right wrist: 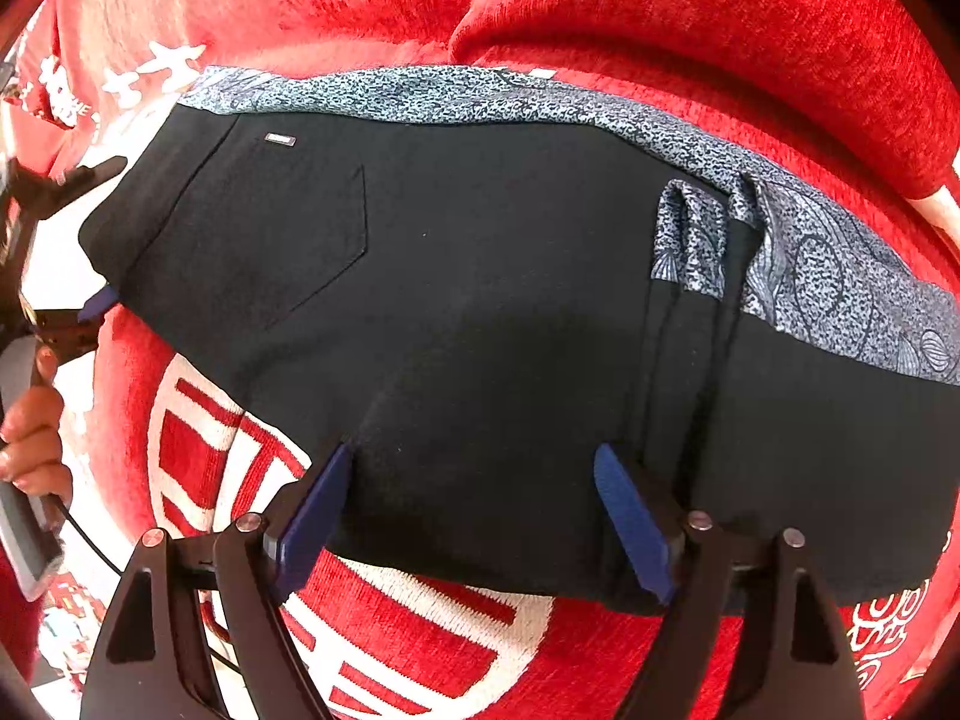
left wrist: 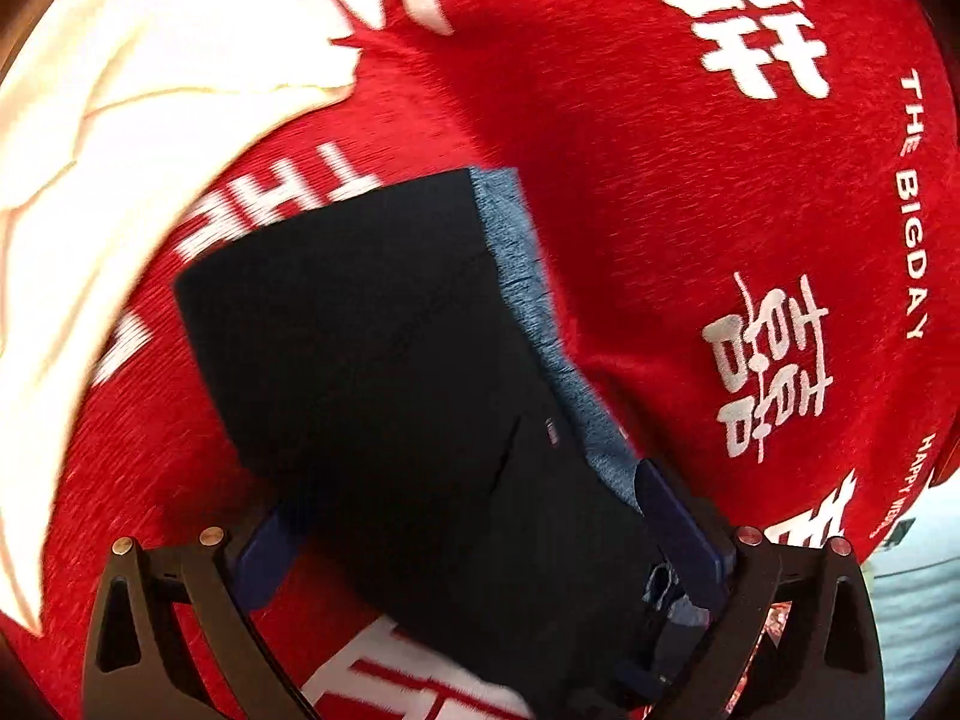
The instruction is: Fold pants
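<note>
Both my right gripper's (right wrist: 474, 516) blue fingers (right wrist: 312, 516) stand spread wide, resting on the folded black pants (right wrist: 480, 300), clamping nothing. Left gripper (left wrist: 480, 534) straddles one pants end, fingers parted; I cannot tell whether it grips. Patterned grey-blue lining (right wrist: 540, 102) edges the pants on the red plush blanket (left wrist: 660, 180). Cream cloth (left wrist: 120, 120) is cut off at the blanket's far left.
</note>
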`<move>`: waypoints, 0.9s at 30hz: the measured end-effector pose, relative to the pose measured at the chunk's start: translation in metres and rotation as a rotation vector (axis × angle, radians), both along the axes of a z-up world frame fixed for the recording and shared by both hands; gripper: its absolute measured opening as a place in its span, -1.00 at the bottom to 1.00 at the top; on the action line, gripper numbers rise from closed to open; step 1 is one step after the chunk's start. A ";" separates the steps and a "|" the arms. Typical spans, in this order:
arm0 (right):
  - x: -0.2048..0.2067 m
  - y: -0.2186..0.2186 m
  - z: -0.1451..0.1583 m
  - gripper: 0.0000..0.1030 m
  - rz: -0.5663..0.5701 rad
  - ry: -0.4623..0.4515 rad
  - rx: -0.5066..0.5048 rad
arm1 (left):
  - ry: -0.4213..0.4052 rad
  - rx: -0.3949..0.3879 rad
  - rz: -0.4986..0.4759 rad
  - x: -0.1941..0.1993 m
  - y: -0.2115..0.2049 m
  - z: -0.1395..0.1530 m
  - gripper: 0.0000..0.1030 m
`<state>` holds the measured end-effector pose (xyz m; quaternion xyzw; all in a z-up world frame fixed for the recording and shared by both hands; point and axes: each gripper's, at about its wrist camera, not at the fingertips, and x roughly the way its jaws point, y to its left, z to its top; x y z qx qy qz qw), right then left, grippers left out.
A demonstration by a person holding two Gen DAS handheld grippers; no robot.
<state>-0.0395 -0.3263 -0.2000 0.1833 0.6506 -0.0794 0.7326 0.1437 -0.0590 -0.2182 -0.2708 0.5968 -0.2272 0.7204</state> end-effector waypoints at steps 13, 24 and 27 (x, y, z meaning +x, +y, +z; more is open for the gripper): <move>0.014 -0.025 0.042 0.65 -0.037 -0.057 0.034 | -0.218 0.500 -0.174 -0.020 -0.048 0.020 -0.30; 0.163 -0.013 0.100 0.71 0.103 -0.050 0.378 | -0.615 0.827 -0.466 -0.080 -0.112 0.039 -0.32; 0.208 0.025 0.094 0.71 0.194 0.021 0.405 | -0.627 0.845 -0.476 -0.085 -0.116 0.040 -0.32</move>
